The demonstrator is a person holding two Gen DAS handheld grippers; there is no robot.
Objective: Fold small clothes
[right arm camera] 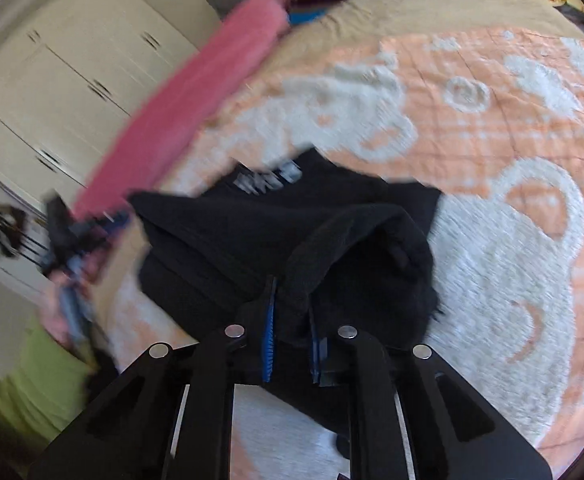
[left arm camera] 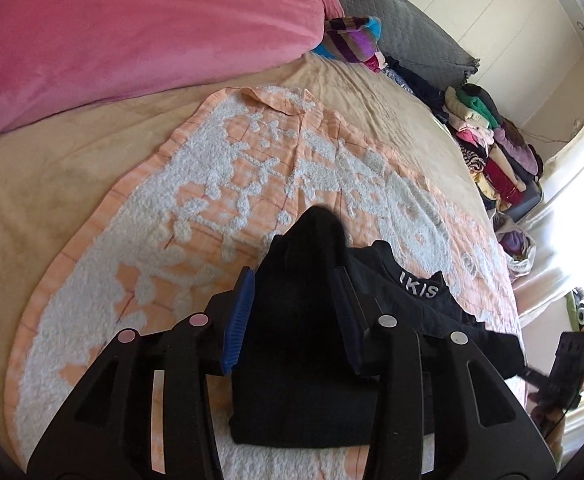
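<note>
A small black garment (left arm camera: 308, 364) with white lettering on its waistband lies on an orange and white patterned blanket (left arm camera: 196, 208). My left gripper (left arm camera: 292, 320) has its blue-padded fingers (left arm camera: 238, 320) around a raised fold of the black cloth; the jaws stand fairly wide with cloth between them. In the right wrist view my right gripper (right arm camera: 290, 340) is shut on a bunched edge of the same black garment (right arm camera: 292, 232), lifted off the blanket (right arm camera: 492, 160). The left gripper shows blurred at the left of that view (right arm camera: 72, 240).
A pink blanket (left arm camera: 112, 48) lies along the far left of the bed. A striped cloth (left arm camera: 352, 36) and a row of piled clothes (left arm camera: 488, 148) line the far right edge. White cupboards (right arm camera: 64, 92) stand beyond the bed.
</note>
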